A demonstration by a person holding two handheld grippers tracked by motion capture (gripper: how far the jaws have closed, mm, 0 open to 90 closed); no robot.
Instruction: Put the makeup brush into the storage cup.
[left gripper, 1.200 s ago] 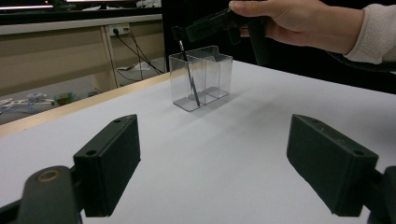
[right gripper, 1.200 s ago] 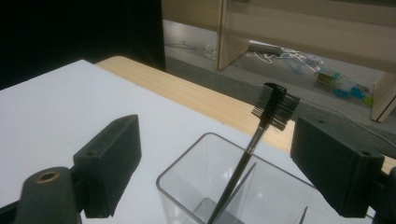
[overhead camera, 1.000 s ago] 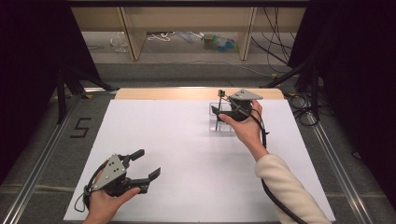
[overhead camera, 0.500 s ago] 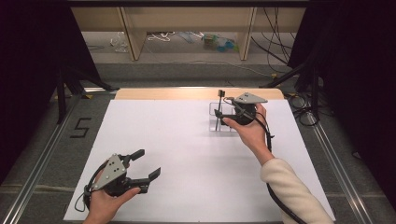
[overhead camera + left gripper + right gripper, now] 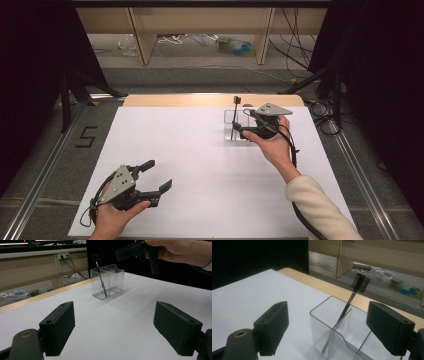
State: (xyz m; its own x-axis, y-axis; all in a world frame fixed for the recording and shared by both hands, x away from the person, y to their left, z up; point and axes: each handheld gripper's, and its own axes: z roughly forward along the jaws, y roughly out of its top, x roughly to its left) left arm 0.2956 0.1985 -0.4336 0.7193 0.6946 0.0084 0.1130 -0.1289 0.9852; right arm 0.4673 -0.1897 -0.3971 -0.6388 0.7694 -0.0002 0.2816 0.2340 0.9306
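While white tabletop (image 5: pixel 200 150) lies bare around it, the brush (image 5: pixel 352 302) leans upright in the clear organizer (image 5: pixel 337 340); the right gripper (image 5: pixel 332 332) and left gripper (image 5: pixel 112 330) both have jaws spread.

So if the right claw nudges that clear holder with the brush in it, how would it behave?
The clear holder looks thin-walled and nearly bare, so probably light and apt to slide on the smooth white table. The leaning brush rises above its rim, so it may rattle or tip the holder.
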